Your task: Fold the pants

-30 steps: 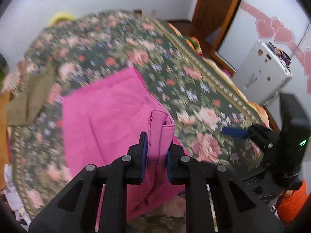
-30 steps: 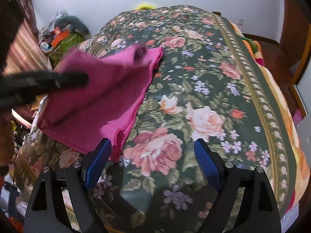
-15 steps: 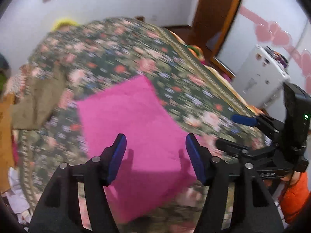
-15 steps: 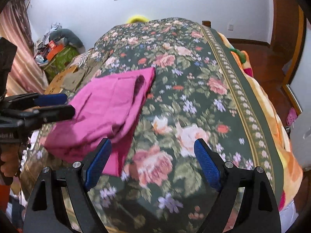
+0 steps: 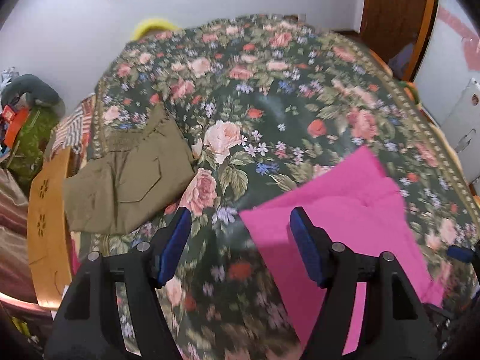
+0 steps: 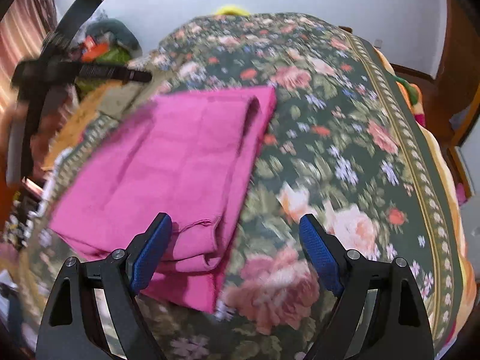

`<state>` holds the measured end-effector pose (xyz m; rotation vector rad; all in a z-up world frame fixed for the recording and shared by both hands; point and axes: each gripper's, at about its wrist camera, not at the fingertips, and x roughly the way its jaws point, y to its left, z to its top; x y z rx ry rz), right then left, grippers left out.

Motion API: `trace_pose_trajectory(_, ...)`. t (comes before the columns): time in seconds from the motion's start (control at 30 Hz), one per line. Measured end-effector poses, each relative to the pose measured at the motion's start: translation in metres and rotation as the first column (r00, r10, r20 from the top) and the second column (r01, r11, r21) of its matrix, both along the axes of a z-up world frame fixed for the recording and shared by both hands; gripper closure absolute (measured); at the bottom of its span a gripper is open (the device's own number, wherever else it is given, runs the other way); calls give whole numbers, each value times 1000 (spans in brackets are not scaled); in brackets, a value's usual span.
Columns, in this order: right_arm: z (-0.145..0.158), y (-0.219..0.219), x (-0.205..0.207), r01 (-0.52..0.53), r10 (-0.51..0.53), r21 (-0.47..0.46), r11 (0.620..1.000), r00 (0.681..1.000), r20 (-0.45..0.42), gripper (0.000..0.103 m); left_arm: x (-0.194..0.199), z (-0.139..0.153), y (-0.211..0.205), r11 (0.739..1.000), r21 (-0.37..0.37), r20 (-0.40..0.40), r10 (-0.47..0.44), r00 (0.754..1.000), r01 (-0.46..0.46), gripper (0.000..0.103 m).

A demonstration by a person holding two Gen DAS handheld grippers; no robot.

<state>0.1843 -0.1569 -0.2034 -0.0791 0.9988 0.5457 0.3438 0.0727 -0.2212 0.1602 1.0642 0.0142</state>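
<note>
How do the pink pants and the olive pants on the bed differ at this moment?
Colour: the pink pants are bright magenta, while the olive pants are dull khaki green. Place: the pink pants lie near the open left hand-held gripper and right hand-held gripper; the olive pants lie off to the left, at the bed's edge. Detail: the olive pants show a stitched pocket; the pink pants look plain. Both lie folded on the floral bedspread, ungripped.
</note>
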Motion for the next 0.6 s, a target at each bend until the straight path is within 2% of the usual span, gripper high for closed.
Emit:
trace_pose_trajectory(0.03,0,-3,-3,5,-5,2,1000,1000,5,18,8,-10,1,1000,-4,-25,-7,1000,7,28)
trace_pose_trajectory(0.13,-1,-14,-4,18,-18,-2,1000,1000,-7,18,24,-41,2,1000,25,-95,-12,995,15,27)
trace_pose_trajectory(0.2,-1,-19,-3,28,-28,2,1000,1000,-15,18,24,-56,0,999,48,-112,-20,994,25,25)
trace_pose_trajectory(0.3,1,-23,0,41,-40,15,999,999,-35,18,9,-59,5,997,70,-57,-13,998,17,17)
trace_pose_trajectory(0.47,14,-26,4,79,-79,-7,997,997,3,18,-25,-55,17,997,72,-62,15,998,-11,16)
trace_pose_trajectory(0.6,31,-29,0,91,-92,5,996,995,42,18,-61,-45,26,994,65,-44,88,995,-85,16)
